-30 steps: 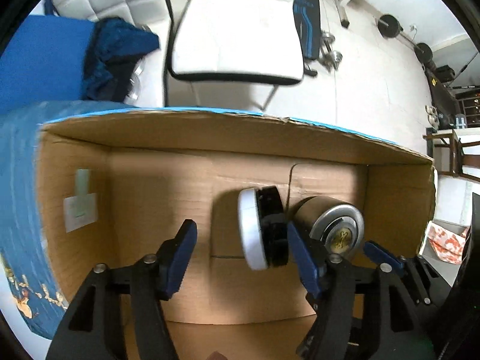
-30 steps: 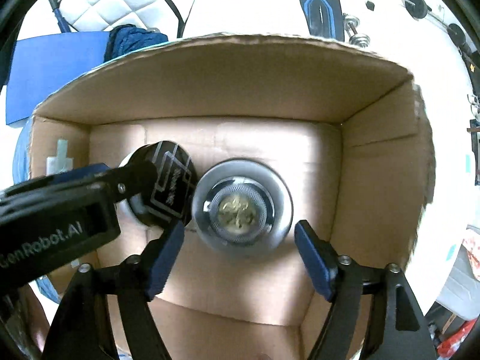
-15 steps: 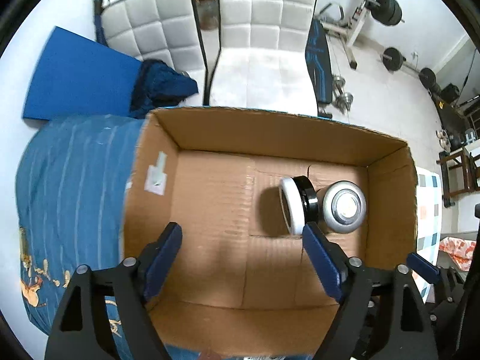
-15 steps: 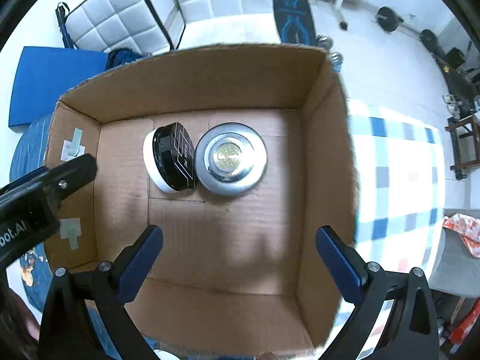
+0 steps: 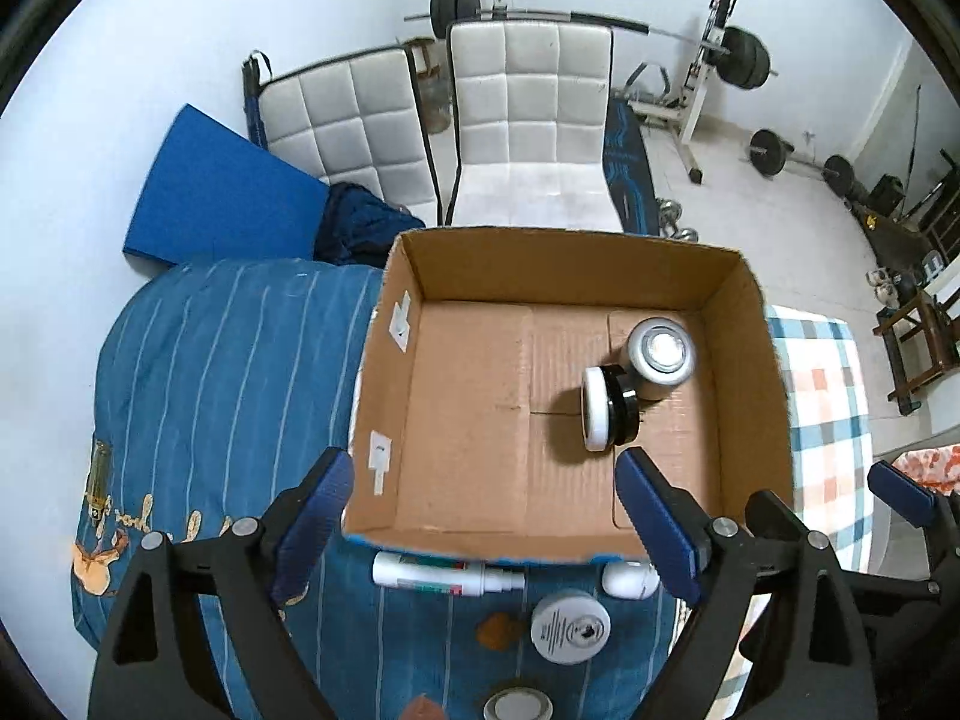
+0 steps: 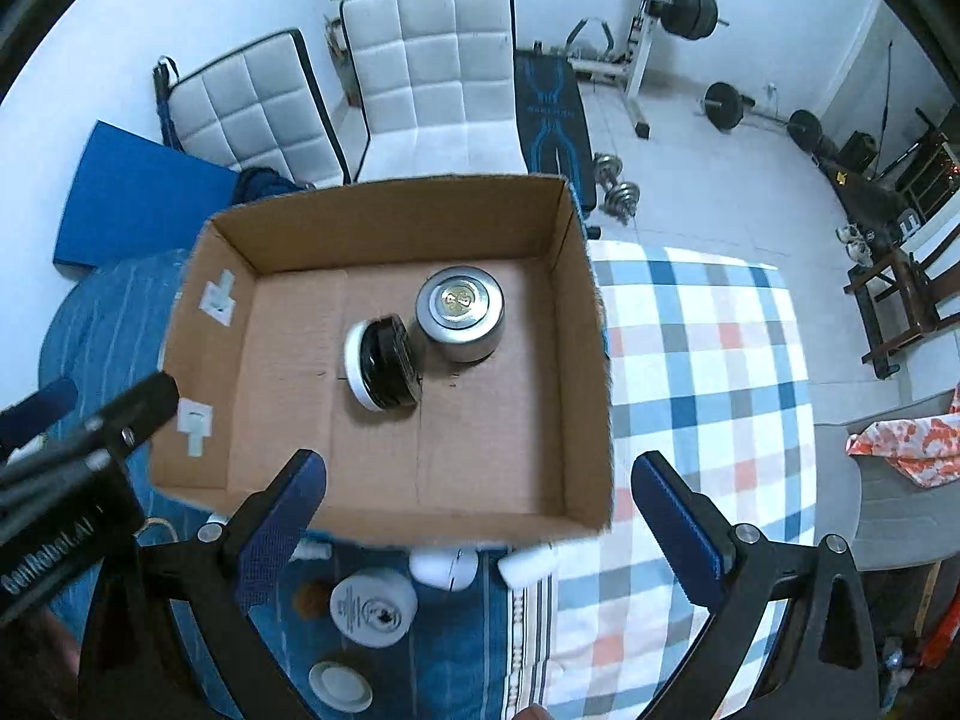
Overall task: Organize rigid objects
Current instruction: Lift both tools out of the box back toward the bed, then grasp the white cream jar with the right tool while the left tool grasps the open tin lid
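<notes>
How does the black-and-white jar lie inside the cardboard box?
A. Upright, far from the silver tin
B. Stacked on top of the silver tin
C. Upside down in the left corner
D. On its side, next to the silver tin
D: the jar rests on its side on the floor of the box, right beside the upright silver tin; the left wrist view shows the same.

Open cardboard box, ahead of and below the gripper fingers, holding two items: a silver cylindrical tin standing upright, and, touching its left side, a black-and-white round jar lying on edge.
</notes>
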A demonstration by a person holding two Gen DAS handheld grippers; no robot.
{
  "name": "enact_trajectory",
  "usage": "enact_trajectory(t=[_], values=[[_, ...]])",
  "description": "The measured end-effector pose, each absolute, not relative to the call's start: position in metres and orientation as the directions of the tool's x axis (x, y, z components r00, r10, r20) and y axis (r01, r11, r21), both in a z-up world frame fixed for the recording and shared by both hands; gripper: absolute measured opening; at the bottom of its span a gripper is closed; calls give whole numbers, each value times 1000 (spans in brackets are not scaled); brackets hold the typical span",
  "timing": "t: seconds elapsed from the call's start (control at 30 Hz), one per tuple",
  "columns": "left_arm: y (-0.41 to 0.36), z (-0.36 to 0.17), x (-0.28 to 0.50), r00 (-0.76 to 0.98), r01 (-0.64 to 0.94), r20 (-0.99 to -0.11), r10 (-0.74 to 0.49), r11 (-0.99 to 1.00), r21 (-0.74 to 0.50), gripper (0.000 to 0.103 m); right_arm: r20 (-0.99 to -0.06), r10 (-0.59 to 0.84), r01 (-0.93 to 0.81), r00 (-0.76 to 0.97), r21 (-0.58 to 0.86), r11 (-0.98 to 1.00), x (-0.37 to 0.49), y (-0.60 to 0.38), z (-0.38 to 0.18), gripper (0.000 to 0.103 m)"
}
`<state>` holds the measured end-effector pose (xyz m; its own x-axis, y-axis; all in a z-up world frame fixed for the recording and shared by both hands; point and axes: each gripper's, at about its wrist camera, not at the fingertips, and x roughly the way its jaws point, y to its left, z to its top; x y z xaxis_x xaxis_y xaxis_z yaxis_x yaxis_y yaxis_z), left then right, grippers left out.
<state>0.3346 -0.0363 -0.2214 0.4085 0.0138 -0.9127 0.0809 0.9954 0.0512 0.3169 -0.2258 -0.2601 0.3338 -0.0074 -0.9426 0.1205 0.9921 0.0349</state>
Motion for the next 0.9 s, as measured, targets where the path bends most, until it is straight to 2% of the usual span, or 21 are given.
enact_trajectory(t=[0.33,0.5,0.63,0.9], values=[[-26,-188,281,450,91,-893,-10,995,35,89,-921,46,106,388,94,990,261,-218,-225,103],[-19,-200,260,431,82,-902,22,995,63,89,-932,99,95,348,140,986,239,-221,-239,103],[-7,-240,250,352,50,-933,72,994,96,89,-962,136,106,237,165,981,228,-218,-282,103],[27,-356,241,102,-3,-977,186,982,187,89,-979,204,91,29,205,974,237,-181,-396,103]])
